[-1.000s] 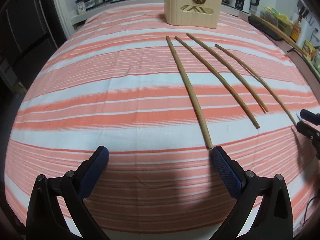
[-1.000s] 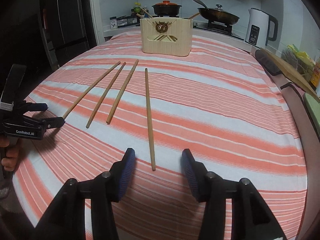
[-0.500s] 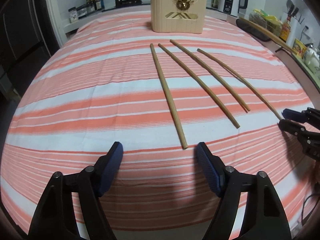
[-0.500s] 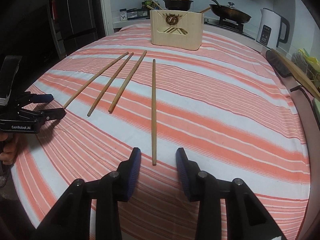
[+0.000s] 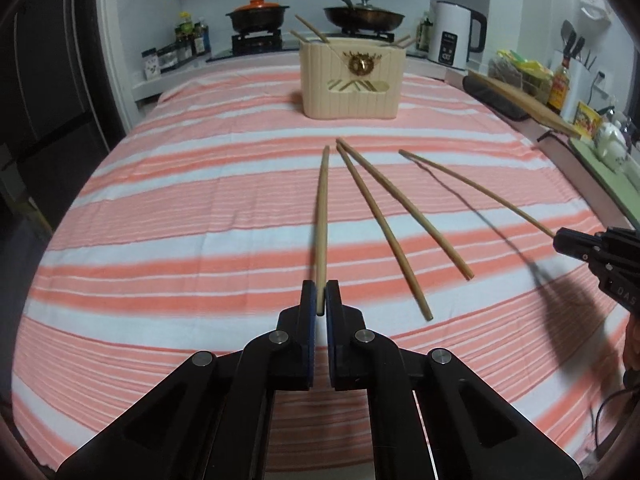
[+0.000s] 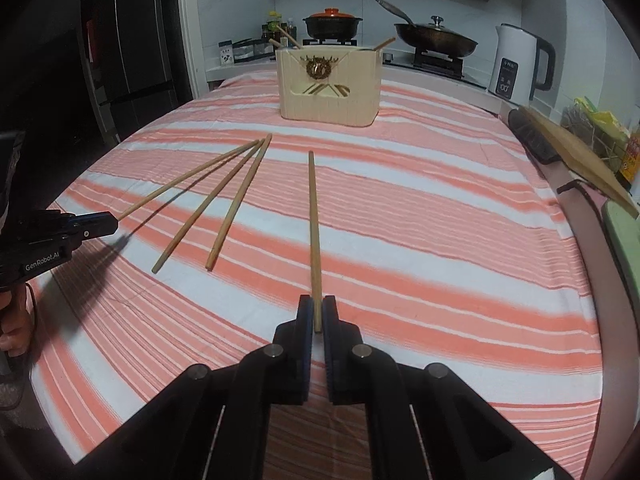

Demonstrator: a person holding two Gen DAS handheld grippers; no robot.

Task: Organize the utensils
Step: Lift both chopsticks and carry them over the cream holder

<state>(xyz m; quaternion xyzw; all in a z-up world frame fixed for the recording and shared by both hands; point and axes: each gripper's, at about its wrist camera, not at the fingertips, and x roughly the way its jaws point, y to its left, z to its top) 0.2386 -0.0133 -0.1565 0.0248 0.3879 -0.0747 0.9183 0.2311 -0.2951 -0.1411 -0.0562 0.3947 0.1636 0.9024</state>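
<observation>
Several long wooden chopsticks are on or above the striped cloth. My left gripper point(image 5: 320, 300) is shut on the near end of the leftmost chopstick point(image 5: 322, 216), which is lifted. My right gripper point(image 6: 317, 314) is shut on the near end of the rightmost chopstick point(image 6: 313, 220), also lifted and casting a shadow. Two more chopsticks point(image 5: 404, 212) lie on the cloth between them; in the right wrist view they point(image 6: 224, 208) lie to the left. A cream utensil holder point(image 5: 351, 80) with several sticks in it stands at the far end, also in the right wrist view point(image 6: 329, 82).
The table wears a pink-and-white striped cloth point(image 5: 200, 208). Behind are a stove with a red-lidded pot point(image 5: 258, 12), a pan point(image 5: 362, 16) and a white kettle point(image 5: 454, 36). A wooden board point(image 5: 520, 100) and bottles line the right edge.
Both grippers went from open around the chopstick ends to shut on them. Each held chopstick has risen off the cloth.
</observation>
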